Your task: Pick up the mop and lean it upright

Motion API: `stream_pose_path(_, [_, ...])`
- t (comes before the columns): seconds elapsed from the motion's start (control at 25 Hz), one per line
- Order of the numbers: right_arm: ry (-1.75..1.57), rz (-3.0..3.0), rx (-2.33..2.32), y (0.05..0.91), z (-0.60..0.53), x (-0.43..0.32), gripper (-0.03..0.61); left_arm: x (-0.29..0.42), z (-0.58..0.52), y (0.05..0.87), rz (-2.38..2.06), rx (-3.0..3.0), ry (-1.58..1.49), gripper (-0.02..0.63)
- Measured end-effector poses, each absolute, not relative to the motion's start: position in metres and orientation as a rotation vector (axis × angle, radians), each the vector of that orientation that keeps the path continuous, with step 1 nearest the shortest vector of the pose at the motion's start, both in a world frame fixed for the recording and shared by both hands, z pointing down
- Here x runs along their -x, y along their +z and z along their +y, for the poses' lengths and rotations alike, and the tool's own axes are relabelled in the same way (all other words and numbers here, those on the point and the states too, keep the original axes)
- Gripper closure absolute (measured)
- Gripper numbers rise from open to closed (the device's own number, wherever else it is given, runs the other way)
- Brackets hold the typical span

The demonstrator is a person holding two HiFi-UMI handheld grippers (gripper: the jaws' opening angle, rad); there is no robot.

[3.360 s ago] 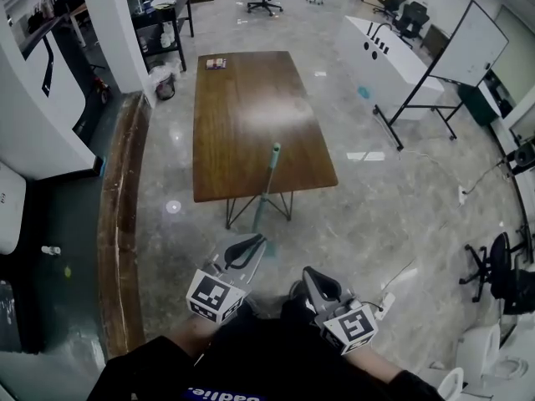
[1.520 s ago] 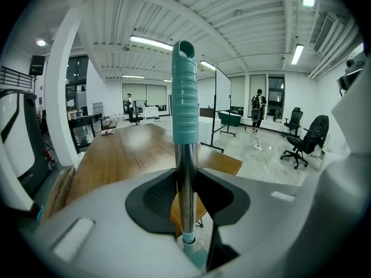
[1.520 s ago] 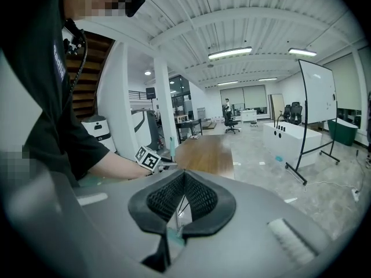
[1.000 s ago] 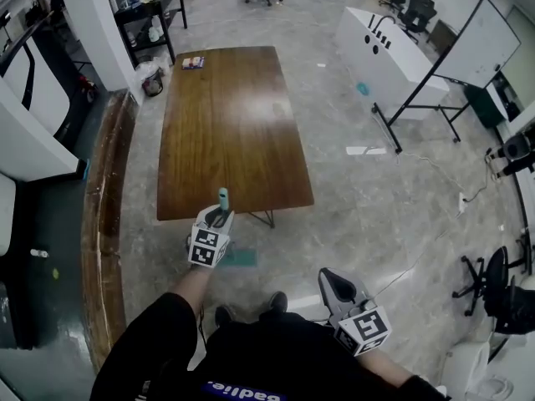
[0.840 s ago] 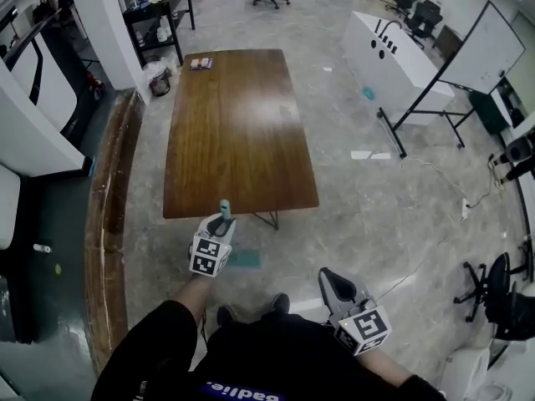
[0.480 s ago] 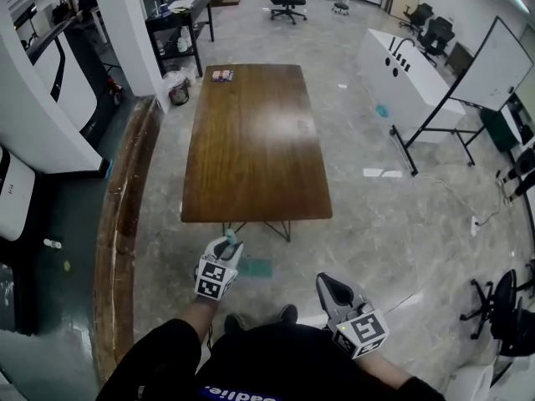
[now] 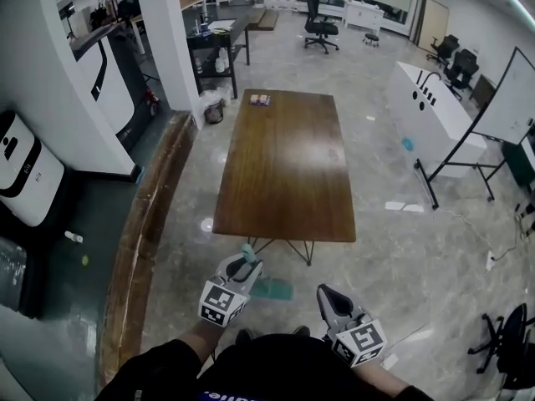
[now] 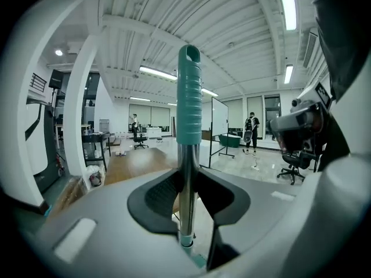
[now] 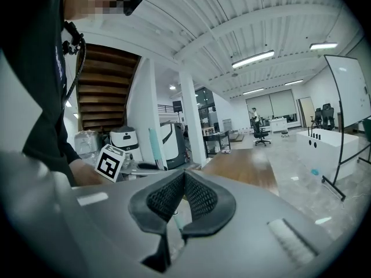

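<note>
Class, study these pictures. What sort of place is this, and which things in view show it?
Probably an open-plan office or lab workspace: a whiteboard on a rolling stand, office chairs on wheels, and a long wooden table in the middle.

A long wooden table (image 7: 288,165) stands on glossy grey floor (image 7: 401,257), with a whiteboard (image 7: 512,98) and white pillar (image 7: 167,40) nearby.

The left tool (image 7: 241,267) on the mop handle (image 7: 247,251), right tool (image 7: 328,297) apart, wooden table (image 7: 284,165) just beyond.
</note>
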State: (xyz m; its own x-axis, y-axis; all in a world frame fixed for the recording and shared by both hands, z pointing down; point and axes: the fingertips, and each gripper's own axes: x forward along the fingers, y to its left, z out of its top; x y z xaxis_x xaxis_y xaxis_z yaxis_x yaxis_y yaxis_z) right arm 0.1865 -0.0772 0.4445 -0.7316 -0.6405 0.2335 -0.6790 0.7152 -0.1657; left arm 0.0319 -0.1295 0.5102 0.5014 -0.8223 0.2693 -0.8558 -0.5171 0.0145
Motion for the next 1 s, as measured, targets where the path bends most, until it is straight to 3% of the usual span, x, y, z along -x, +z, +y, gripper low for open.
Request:
stream_pose_path(0.48, [0.337, -2.848, -0.898, 0.439, -0.070, -0.140, 0.574, -0.033, -0.063, 0.401, -1.495, -2.747, 0.209, 0.494])
stream_pose_path(1.0, [0.334, -2.861, -0.787, 0.441, -0.059, -0.126, 0.574, -0.032, -0.040, 0.401, -1.506, -2.678, 0.207, 0.492])
